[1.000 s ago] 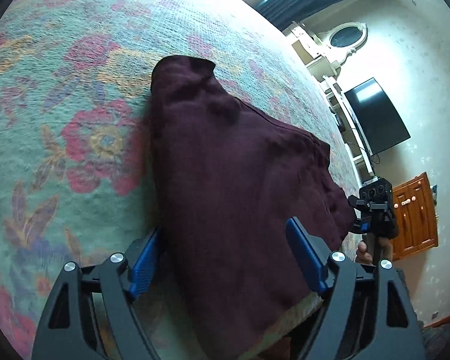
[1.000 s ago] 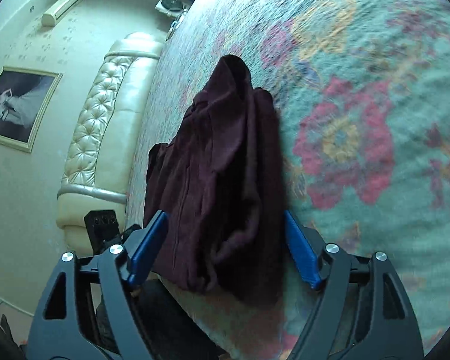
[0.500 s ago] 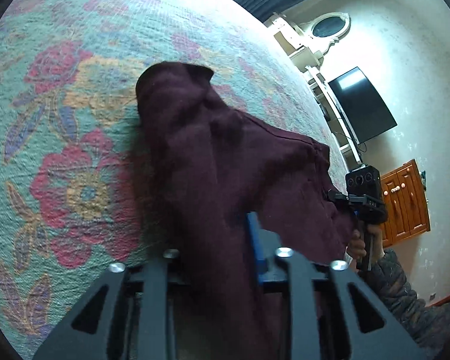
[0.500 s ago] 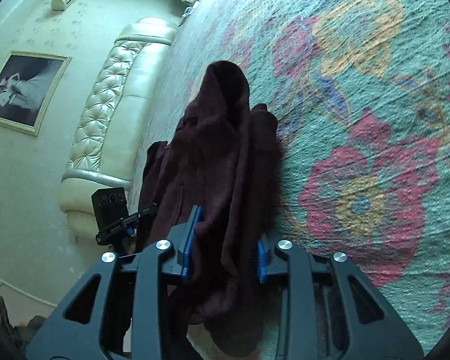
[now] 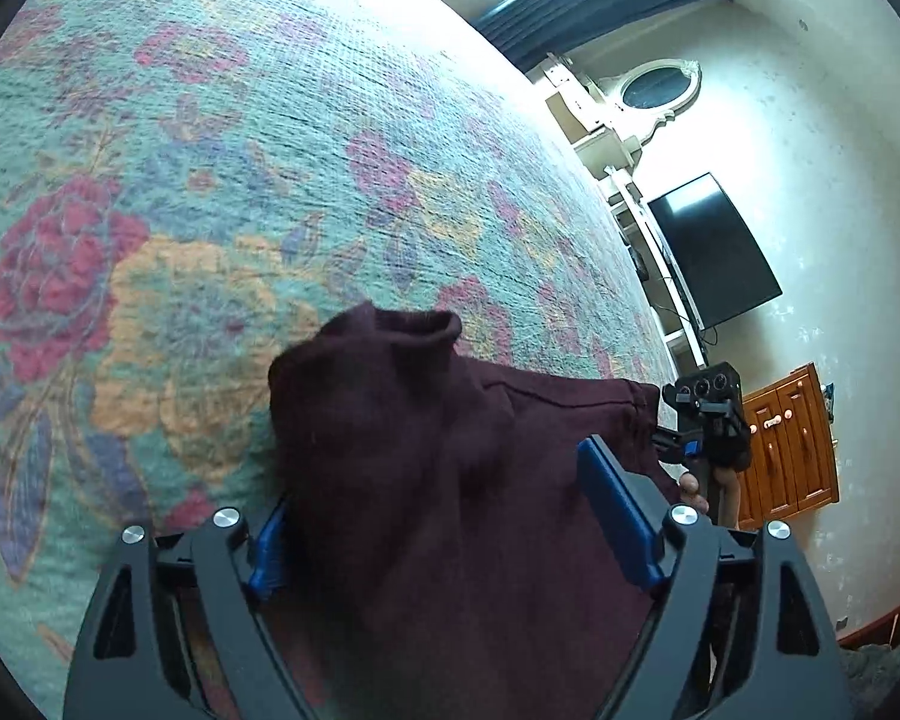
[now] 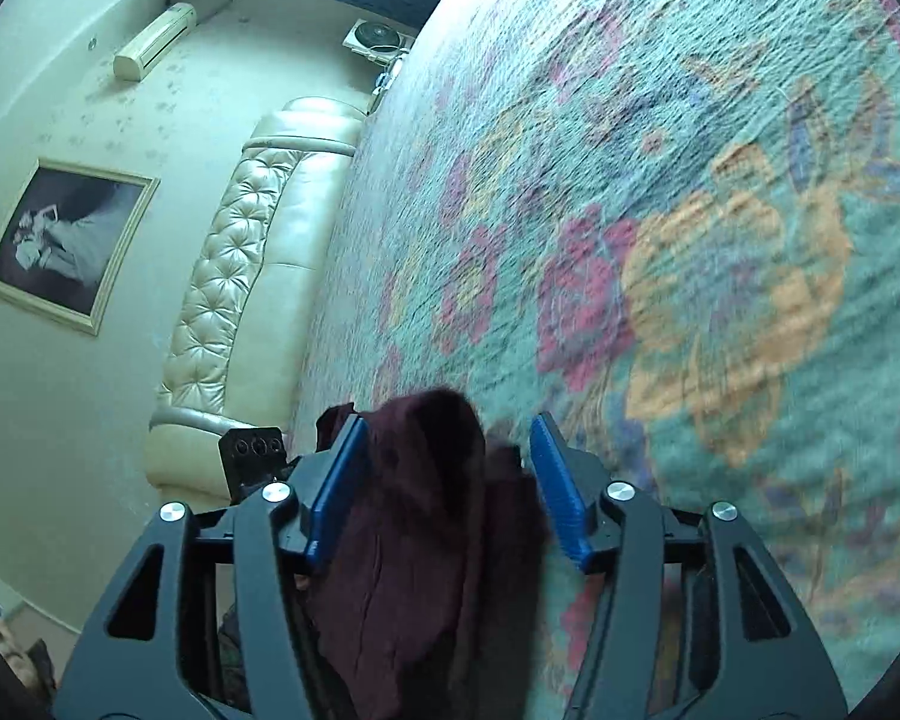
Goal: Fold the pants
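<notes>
Dark maroon pants (image 5: 390, 396) lie bunched on the floral bedspread (image 5: 210, 180), filling the lower middle of the left wrist view. My left gripper (image 5: 432, 480) straddles the cloth; its jaws are opening and the blue pads (image 5: 618, 510) stand clear of the fabric. In the right wrist view the pants (image 6: 426, 540) run between the fingers of my right gripper (image 6: 450, 420), whose jaws are also opening with small gaps beside the cloth. The right gripper's body (image 5: 708, 420) shows at the pants' far edge, with fingers of a hand below it. The left gripper's body (image 6: 252, 450) shows beside the pants.
The bedspread (image 6: 690, 240) stretches far ahead in both views. A cream tufted headboard (image 6: 240, 276) and a framed picture (image 6: 66, 240) lie on the right wrist view's left. A black TV (image 5: 708, 252), wooden cabinet (image 5: 786, 450) and oval mirror (image 5: 660, 84) stand past the bed's edge.
Half a second ago both grippers were closed on the pants; now both sets of jaws have spread apart. Both hands moved forward over the bed, and the pants' folded end sits lower in each view.
</notes>
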